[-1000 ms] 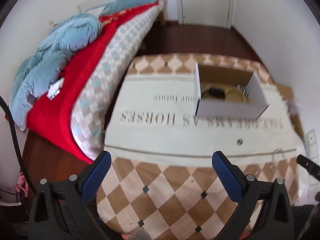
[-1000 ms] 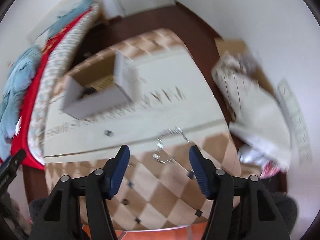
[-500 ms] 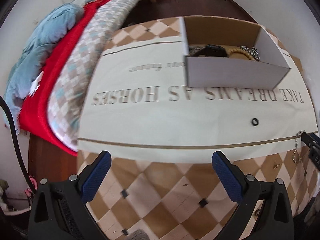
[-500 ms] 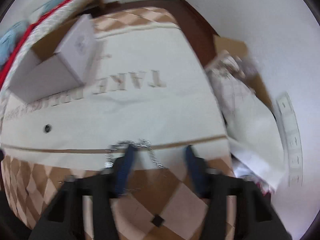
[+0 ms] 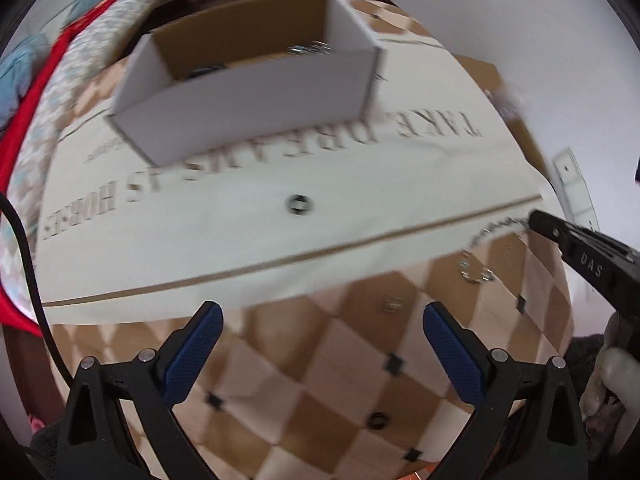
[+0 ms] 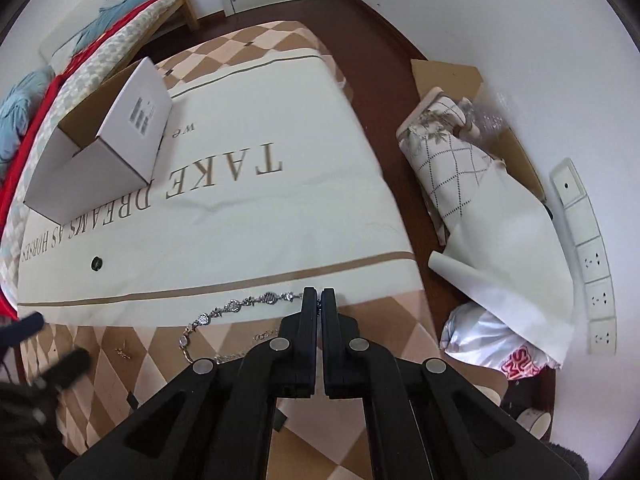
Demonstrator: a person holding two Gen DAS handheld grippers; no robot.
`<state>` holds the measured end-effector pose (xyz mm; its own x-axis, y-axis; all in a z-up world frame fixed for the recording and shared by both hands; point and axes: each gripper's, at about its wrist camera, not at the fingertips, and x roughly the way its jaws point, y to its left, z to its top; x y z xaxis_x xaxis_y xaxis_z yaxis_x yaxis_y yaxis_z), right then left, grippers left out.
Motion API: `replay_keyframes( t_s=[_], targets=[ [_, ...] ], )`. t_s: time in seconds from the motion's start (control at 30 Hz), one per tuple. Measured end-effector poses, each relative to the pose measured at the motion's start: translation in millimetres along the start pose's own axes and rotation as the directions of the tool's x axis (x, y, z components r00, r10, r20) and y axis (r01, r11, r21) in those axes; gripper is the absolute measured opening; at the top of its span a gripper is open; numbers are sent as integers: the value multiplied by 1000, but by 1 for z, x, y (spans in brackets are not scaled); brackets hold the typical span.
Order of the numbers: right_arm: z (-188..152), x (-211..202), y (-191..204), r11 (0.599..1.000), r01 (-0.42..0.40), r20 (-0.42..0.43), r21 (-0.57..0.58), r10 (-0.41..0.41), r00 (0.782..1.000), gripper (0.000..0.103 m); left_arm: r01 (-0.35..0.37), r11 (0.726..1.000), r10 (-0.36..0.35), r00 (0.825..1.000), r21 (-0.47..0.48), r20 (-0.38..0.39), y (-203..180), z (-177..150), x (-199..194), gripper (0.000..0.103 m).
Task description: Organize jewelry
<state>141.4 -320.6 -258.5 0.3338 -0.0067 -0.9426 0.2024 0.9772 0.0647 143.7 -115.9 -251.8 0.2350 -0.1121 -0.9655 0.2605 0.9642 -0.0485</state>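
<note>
Black fingers of the right gripper are pinched together on one end of a silver bracelet, and the rest of the chain trails off to the left across the checked part of the tablecloth. Left gripper has its blue pads spread wide with nothing between them, hovering over the checks. A small dark ring sits on the cream panel, and farther back there's a white cardboard box with more jewelry inside.
</note>
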Motion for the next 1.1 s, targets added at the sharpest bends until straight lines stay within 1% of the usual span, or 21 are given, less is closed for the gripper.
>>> replay_keyframes(
  t_s=[0.07,0.1,0.13,0.17,0.2,0.23,0.27,0.3,0.37,0.43,0.53,0.63,0.77,0.83,0.93,1.03,1.1],
  targets=[
    [-1,-2,-1,1000,-2,-1,3,2,1000,2,9,1000,-9,1000,17,-4,-11,0,4,92],
    [0,-2,-1,1000,-4,0,3,4,1000,2,8,1000,-8,1000,22,-4,-14,0,6,84],
    [0,-4,1,1000,-4,1,1,4,1000,2,7,1000,-7,1000,29,-9,-18,0,7,68],
    [1,-4,1,1000,-4,3,-1,4,1000,2,10,999,-10,1000,33,-19,-23,-1,9,55],
    [1,-5,1,1000,-4,4,-2,4,1000,2,13,999,-12,1000,38,-27,-25,-1,11,48],
    [2,-5,1,1000,-4,5,-4,4,1000,2,9,999,-8,999,43,-31,-28,-1,12,33],
    [2,-6,1,1000,-5,7,-2,5,1000,2,8,999,-6,1000,47,-29,-31,-2,13,24],
    [2,-6,1,1000,-6,8,0,6,1000,2,8,999,-7,1000,51,-26,-34,-3,12,21],
    [3,-7,0,1000,-8,11,1,8,1000,2,13,998,-13,1000,55,-13,-32,-1,12,10],
    [3,-8,0,1000,-13,12,4,13,1000,2,11,998,-12,1000,66,4,-34,0,9,5],
    [4,-11,0,1000,-18,16,4,18,1000,2,12,997,-14,1000,78,19,-37,0,7,3],
    [5,-16,-1,1000,-25,23,6,24,999,2,13,996,-16,999,88,32,-38,1,4,2],
    [9,-26,0,999,-44,42,9,44,998,2,20,996,-25,999,88,49,-29,1,-6,2],
    [12,-33,1,998,-58,54,9,57,997,2,31,997,-36,997,74,61,-20,1,-16,1],
    [16,-50,6,996,-84,82,-3,84,993,2,39,999,-41,996,31,84,5,2,-33,1],
    [20,-65,11,994,-110,109,-16,111,988,2,33,999,-30,993,-25,110,37,5,-52,1],
    [23,-75,15,991,-130,126,-25,132,983,2,23,999,-16,992,-49,122,51,7,-59,1]
  ],
)
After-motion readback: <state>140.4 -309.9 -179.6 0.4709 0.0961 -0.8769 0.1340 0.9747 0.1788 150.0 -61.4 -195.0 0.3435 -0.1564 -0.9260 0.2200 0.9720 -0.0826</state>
